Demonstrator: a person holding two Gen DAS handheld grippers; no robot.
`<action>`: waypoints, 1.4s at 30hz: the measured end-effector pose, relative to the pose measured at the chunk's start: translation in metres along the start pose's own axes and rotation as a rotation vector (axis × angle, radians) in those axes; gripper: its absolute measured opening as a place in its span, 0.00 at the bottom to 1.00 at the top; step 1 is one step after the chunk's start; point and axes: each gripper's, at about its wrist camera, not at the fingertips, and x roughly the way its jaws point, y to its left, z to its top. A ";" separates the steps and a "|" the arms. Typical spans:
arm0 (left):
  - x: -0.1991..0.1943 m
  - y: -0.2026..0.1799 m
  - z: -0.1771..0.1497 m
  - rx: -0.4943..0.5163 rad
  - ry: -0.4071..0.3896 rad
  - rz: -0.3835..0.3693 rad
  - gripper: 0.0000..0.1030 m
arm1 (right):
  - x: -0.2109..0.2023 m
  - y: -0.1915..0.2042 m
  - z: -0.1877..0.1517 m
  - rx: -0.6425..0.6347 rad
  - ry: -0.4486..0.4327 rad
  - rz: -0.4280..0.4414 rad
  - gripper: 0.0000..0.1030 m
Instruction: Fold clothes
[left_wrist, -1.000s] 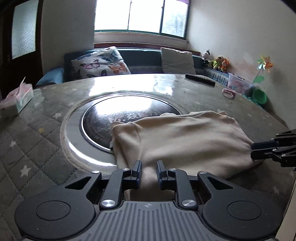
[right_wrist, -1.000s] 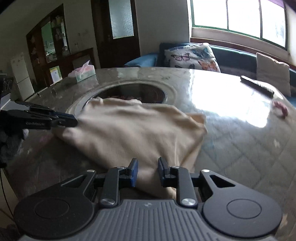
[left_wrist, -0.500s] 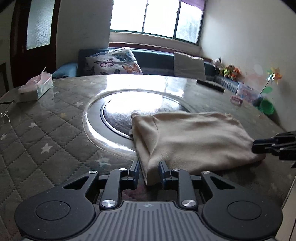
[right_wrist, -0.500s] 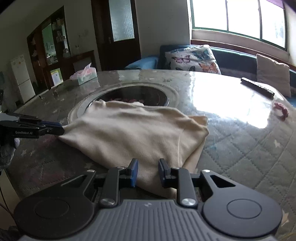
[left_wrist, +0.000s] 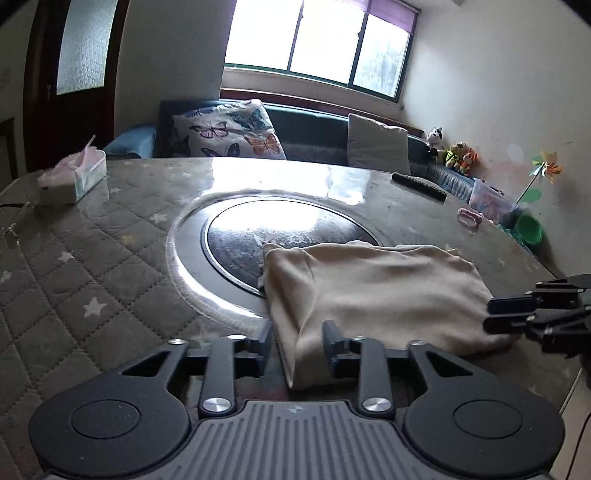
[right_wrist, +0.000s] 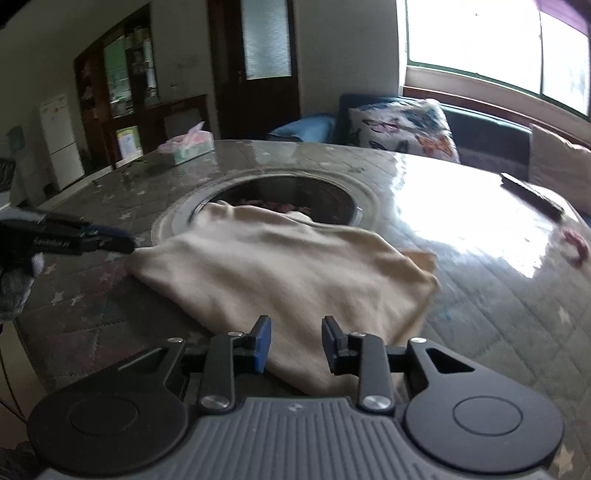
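I count one garment (left_wrist: 373, 291), cream, folded flat on the round table (left_wrist: 92, 258), its far edge lapping over the dark glass disc (left_wrist: 258, 229) at the table's centre. In the right wrist view the same garment (right_wrist: 280, 266) has one corner of a lower layer poking out on the right side.

My left gripper (left_wrist: 295, 345) has its jaws parted, with the near left corner of the garment lying between them; neither finger presses the cloth. In the right wrist view the left gripper (right_wrist: 110, 242) comes in from the left with its tips at that corner of the fabric.

My right gripper (right_wrist: 297, 345) is likewise parted, the near edge of the garment lying in the gap, not clamped. In the left wrist view the right gripper (left_wrist: 496, 315) sits at the garment's right corner, two fingers stacked with a slim gap between them.

Elsewhere on the table: one tissue box (left_wrist: 72, 179), one remote (left_wrist: 419, 186), one small pink thing (left_wrist: 469, 218). On the sofa behind are two cushions, one butterfly-printed (left_wrist: 231, 131) and one plain (left_wrist: 376, 146). I count three soft toys (left_wrist: 452, 147) by the wall and one pinwheel (left_wrist: 546, 170).
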 end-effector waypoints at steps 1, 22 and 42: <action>0.003 -0.001 0.001 0.004 0.008 0.007 0.40 | 0.003 0.004 0.003 -0.018 0.002 0.012 0.29; 0.015 0.042 0.035 -0.211 0.001 0.027 0.90 | 0.074 0.141 0.037 -0.502 0.026 0.176 0.40; 0.060 0.044 0.034 -0.555 0.189 -0.203 0.78 | 0.033 0.113 0.051 -0.351 -0.088 0.174 0.05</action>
